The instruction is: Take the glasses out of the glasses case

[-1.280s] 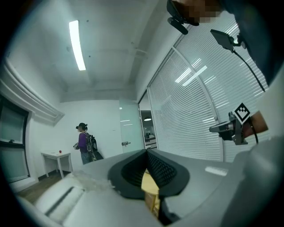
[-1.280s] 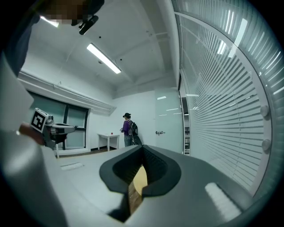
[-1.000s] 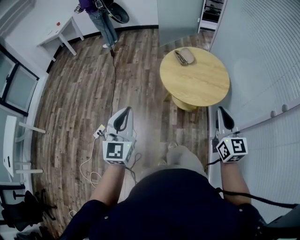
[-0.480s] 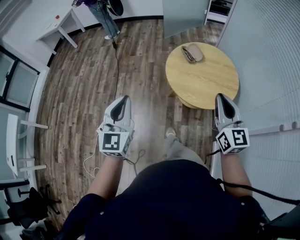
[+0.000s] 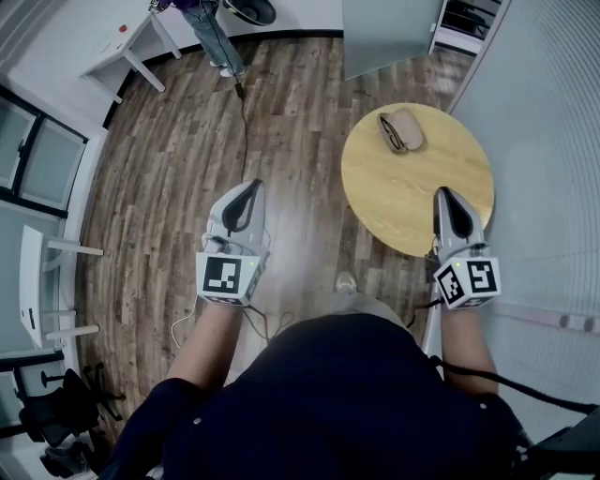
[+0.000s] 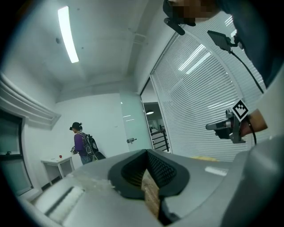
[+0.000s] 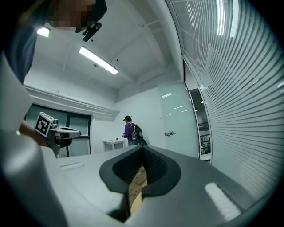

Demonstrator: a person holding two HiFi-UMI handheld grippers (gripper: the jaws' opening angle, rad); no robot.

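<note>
At the far left a person with a backpack (image 5: 208,23) is standing by the wall, well apart from the job. The left gripper (image 5: 249,190) is hanging over bare wooden floor (image 5: 159,169) and pointing level toward the far side. Its fingers (image 6: 163,170) are clenched together on nothing, which suits carrying it rather than working.

To its right, the round wooden worktop (image 5: 375,202) is carrying the tan glasses case (image 5: 405,127) on its far part, well apart from both grippers. A dark edge is showing along the case's left side, but it is too small to tell whether the lid is open. The right gripper (image 5: 447,199) is hovering over the worktop's near right rim, its fingers (image 7: 156,170) also pressed together and empty.

Judging by this, the task is not yet begun. Both grippers are being held level and parallel, lined up for a reach to the case, and 1 of them will need to open its fingers before gripping the lid.
</note>
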